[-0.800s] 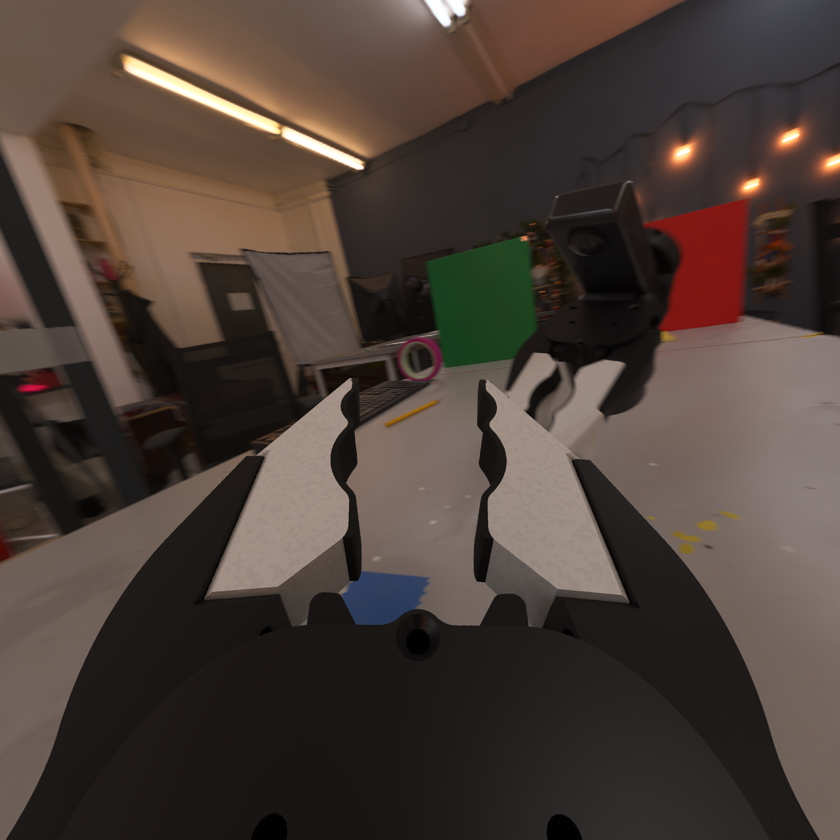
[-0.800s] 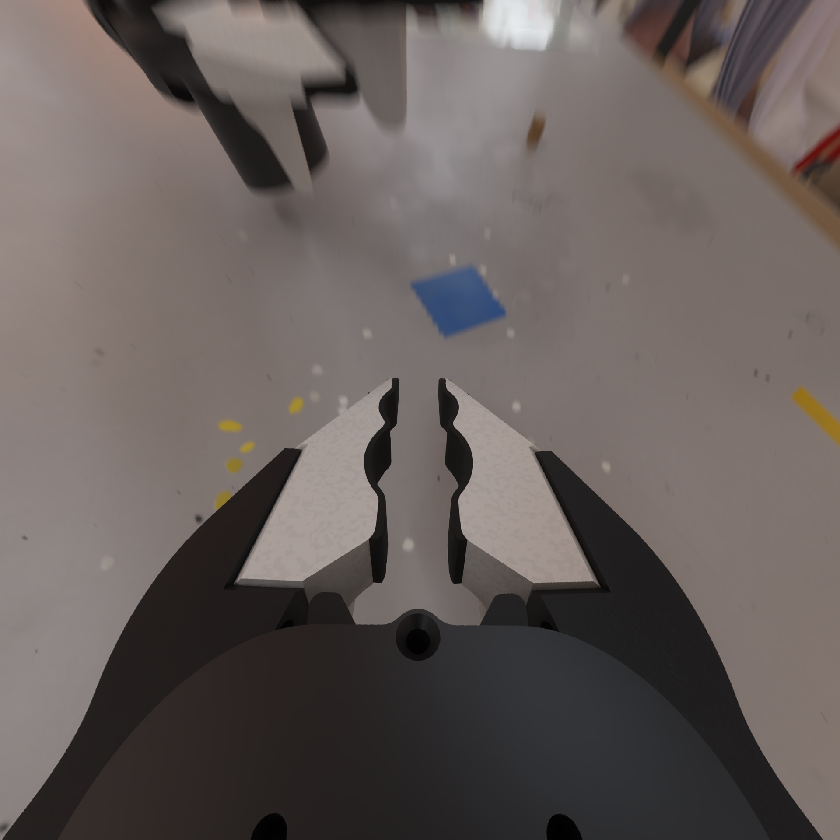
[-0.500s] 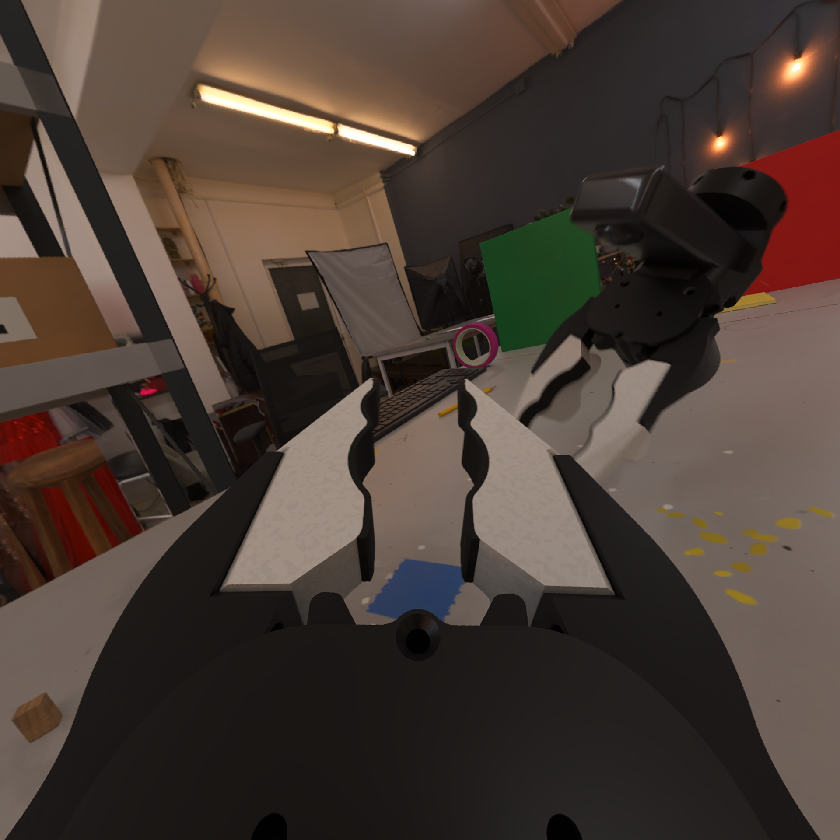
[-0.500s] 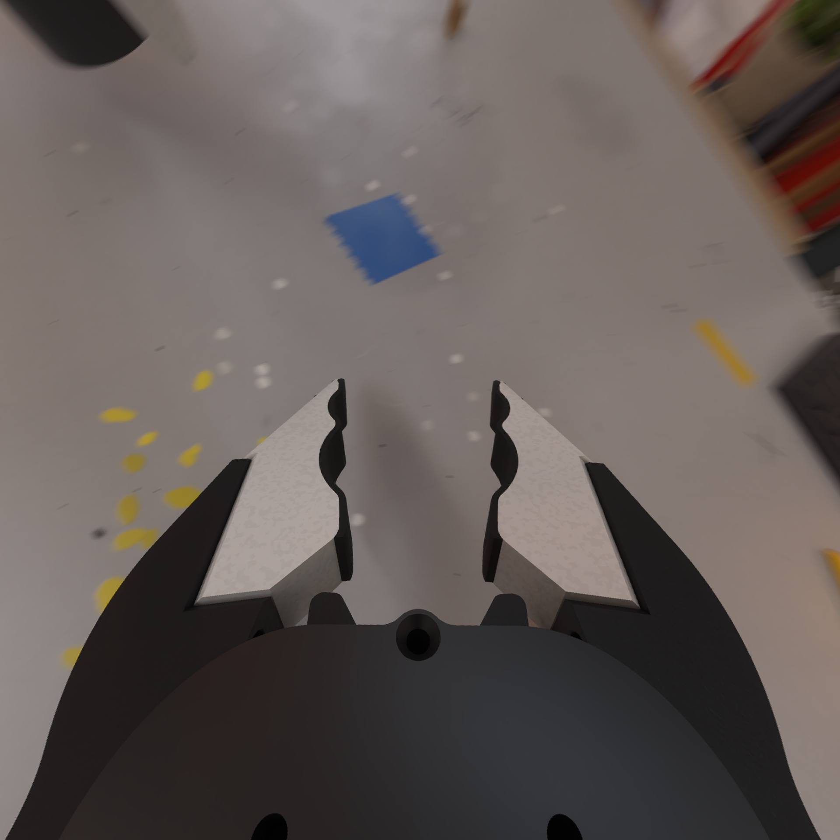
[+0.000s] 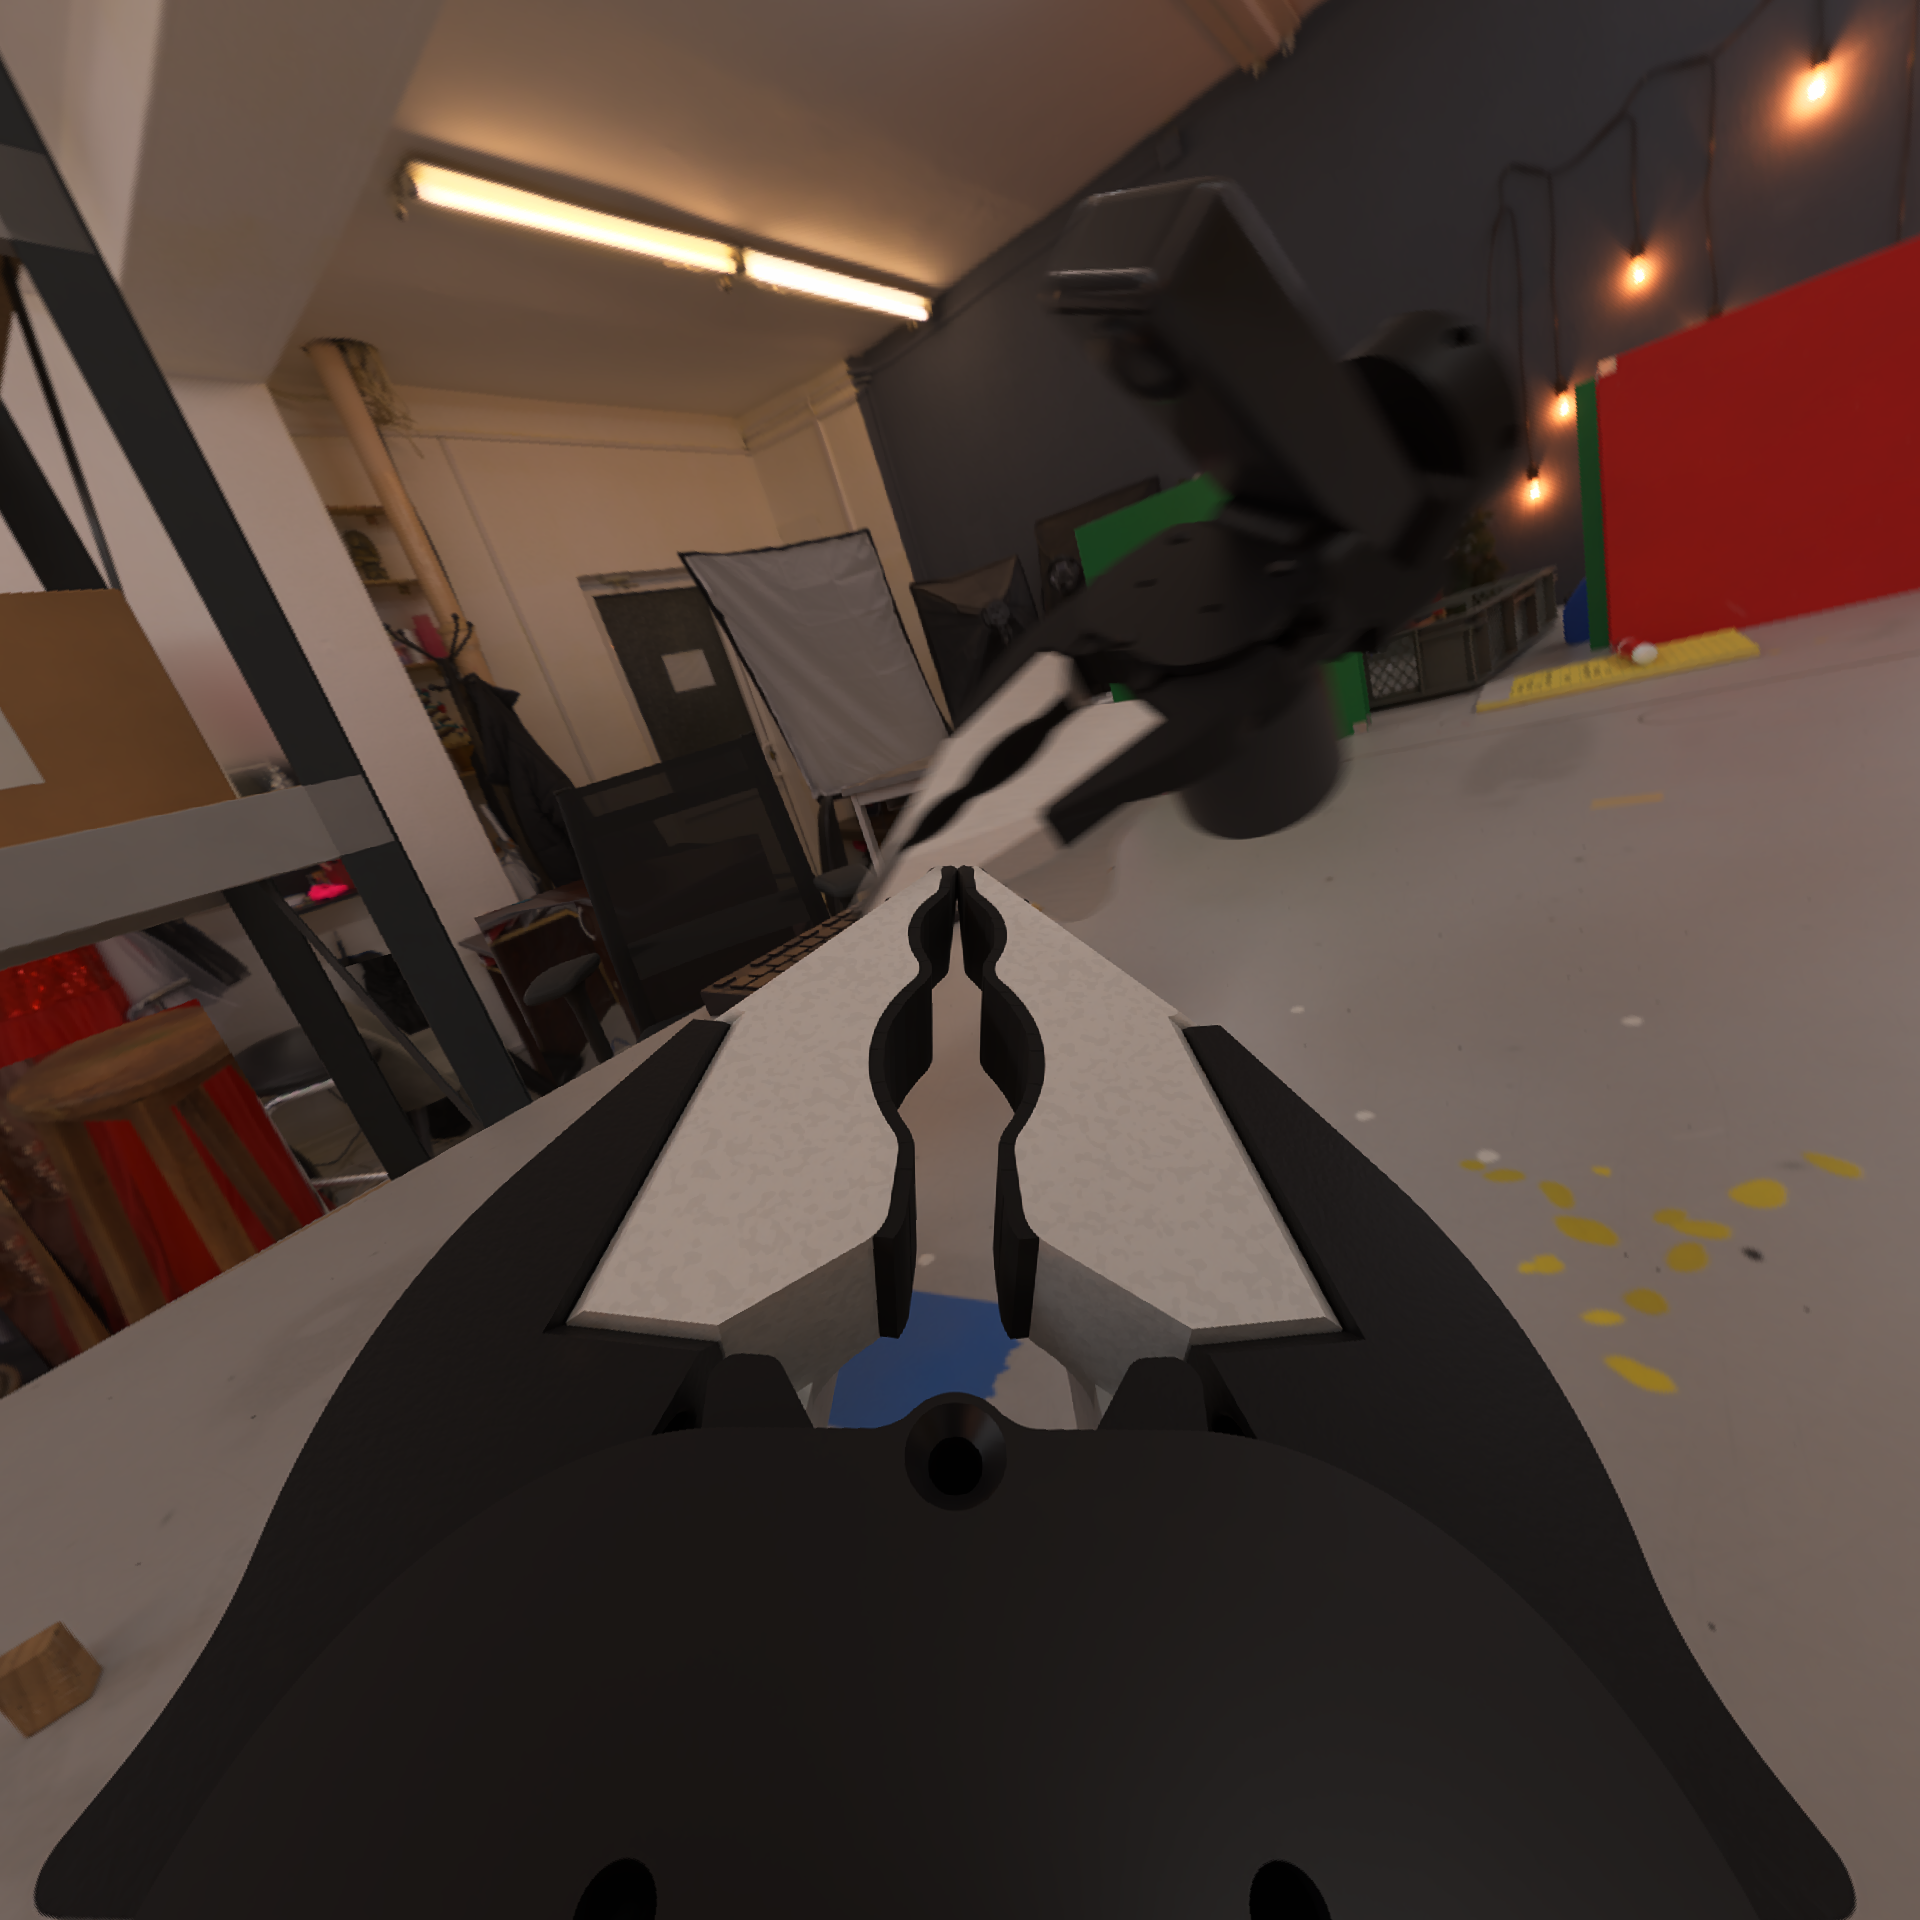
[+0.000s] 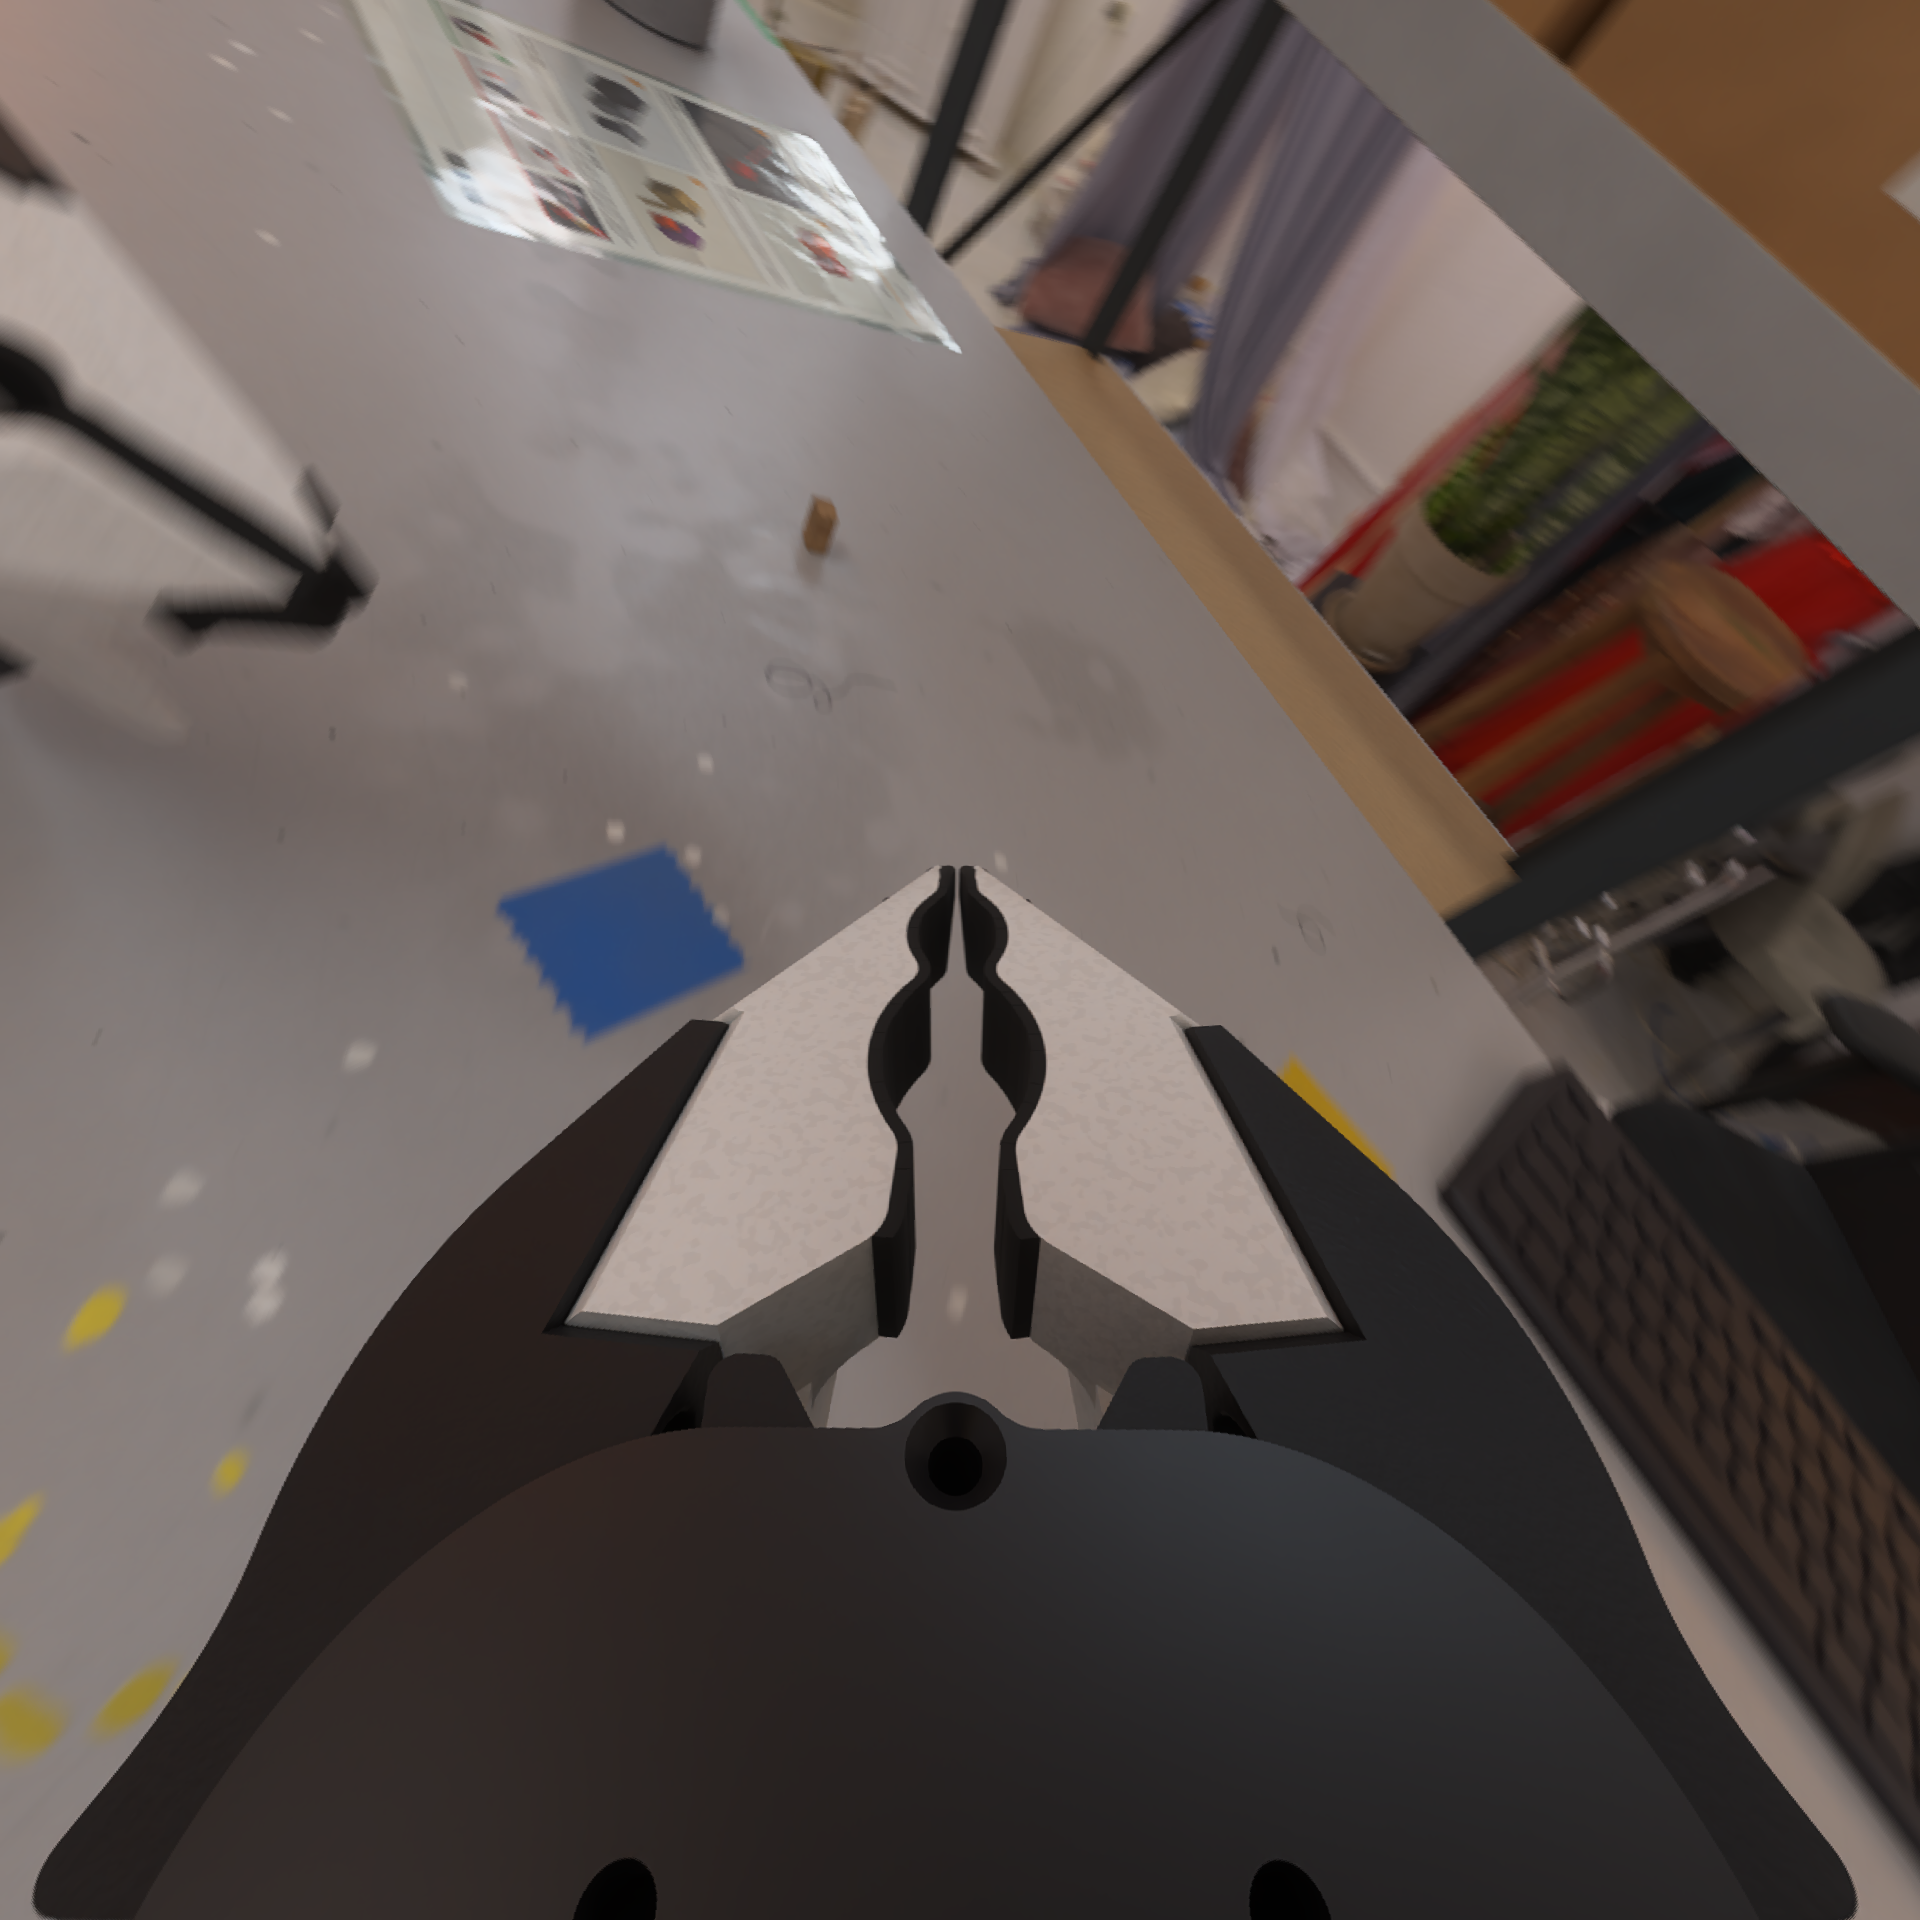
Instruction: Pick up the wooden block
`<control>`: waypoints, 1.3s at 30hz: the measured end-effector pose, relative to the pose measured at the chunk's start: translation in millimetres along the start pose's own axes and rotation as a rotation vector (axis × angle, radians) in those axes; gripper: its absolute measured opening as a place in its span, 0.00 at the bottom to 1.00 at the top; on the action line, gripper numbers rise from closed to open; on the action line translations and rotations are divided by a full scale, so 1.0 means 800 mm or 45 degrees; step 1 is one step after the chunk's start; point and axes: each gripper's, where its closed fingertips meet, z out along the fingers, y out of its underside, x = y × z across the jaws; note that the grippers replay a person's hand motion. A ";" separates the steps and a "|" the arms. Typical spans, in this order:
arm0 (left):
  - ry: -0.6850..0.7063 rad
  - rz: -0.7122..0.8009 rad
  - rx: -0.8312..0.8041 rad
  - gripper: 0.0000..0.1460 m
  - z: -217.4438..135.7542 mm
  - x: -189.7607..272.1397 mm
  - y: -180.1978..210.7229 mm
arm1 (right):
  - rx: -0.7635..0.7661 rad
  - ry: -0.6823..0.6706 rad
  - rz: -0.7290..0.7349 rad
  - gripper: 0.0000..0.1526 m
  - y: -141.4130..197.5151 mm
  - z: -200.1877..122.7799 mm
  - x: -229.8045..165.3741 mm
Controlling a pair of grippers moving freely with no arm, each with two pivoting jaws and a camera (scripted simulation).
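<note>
Both grippers airborne with nothing in them, and the block sits alone on the table.

The grey table (image 6: 312, 779) fills both views, speckled with yellow and white paint, a blue patch (image 6: 620, 940) flat on it. A printed sheet (image 6: 665, 171) lies at the far end, a dark keyboard (image 6: 1704, 1340) off the table's edge. The right gripper (image 6: 956, 871) hangs tilted over the table, tips pressed together on nothing; in the left wrist view it shows blurred, above and ahead. The left gripper (image 5: 956, 871) points low across the surface, its tips likewise together and empty. The wooden block (image 6: 821, 523), small and upright, stands well apart from both, beyond the blue patch; it shows at the left wrist view's bottom-left corner (image 5: 47, 1678). My read: neither is lined up yet, and the fingers must part first.
</note>
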 end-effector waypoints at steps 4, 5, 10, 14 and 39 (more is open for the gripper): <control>-0.040 -0.083 0.049 0.00 0.003 -0.013 -0.001 | -0.045 -0.282 0.003 0.31 -0.058 0.089 0.008; -0.063 -0.097 0.053 0.00 0.002 -0.019 -0.001 | -0.096 -0.378 0.019 0.33 -0.067 0.113 0.006; -0.154 -0.106 0.086 0.00 -0.004 -0.039 -0.003 | -0.398 -0.745 0.236 0.21 -0.086 0.221 -0.029; -0.160 -0.113 0.091 0.00 -0.005 -0.041 -0.004 | -0.674 -0.967 0.504 0.12 -0.090 0.272 -0.065; -0.135 -0.171 0.099 0.00 -0.001 -0.041 -0.003 | -0.896 -0.766 0.014 0.06 -0.041 0.305 -0.065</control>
